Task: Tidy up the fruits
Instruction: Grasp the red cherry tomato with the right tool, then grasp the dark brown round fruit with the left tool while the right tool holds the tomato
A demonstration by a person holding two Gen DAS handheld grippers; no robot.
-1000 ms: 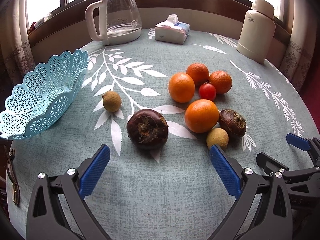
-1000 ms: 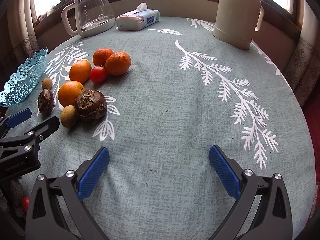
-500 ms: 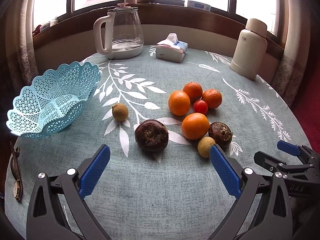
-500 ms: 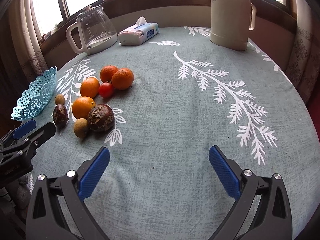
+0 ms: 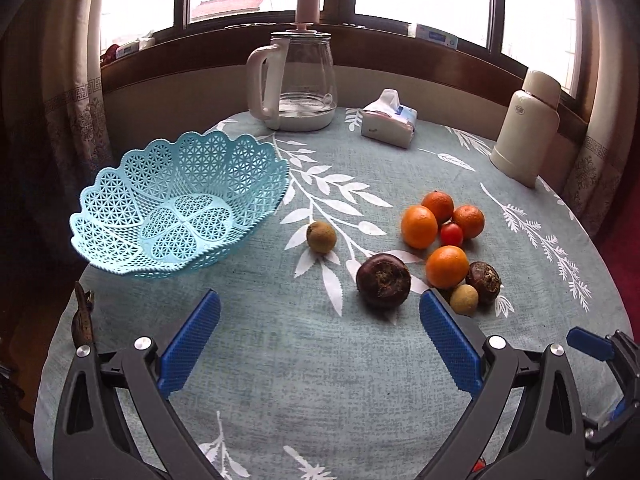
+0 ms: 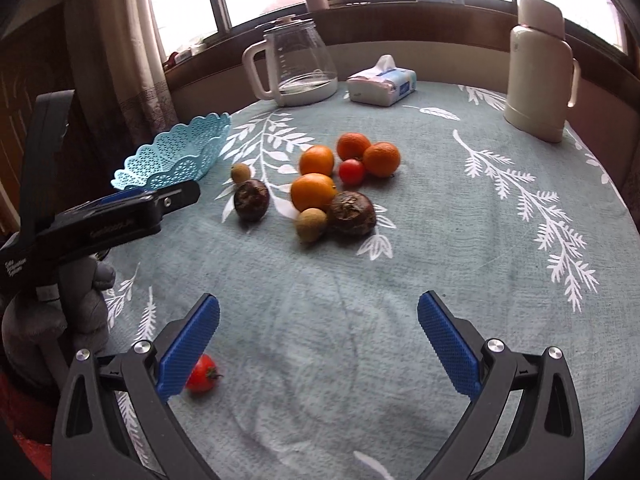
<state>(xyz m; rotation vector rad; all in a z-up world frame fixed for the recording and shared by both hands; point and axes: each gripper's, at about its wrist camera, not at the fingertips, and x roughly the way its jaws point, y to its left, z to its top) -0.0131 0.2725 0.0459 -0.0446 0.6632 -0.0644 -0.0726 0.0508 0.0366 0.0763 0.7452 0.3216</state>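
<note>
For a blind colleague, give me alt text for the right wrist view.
The open right gripper hovers over a leaf-print tablecloth, a stray tomato by its left finger. Ahead lie clustered oranges, beside an empty blue basket.

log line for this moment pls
left gripper: open, empty | right gripper: open, empty | light blue lattice plastic basket: empty | fruit: on table

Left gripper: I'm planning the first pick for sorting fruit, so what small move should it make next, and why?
Probably ease the left gripper forward toward the dark fruit. Its jaws stand open and hold nothing, that fruit lies nearest ahead, apart from the cluster, and the basket sits empty to the left.
</note>
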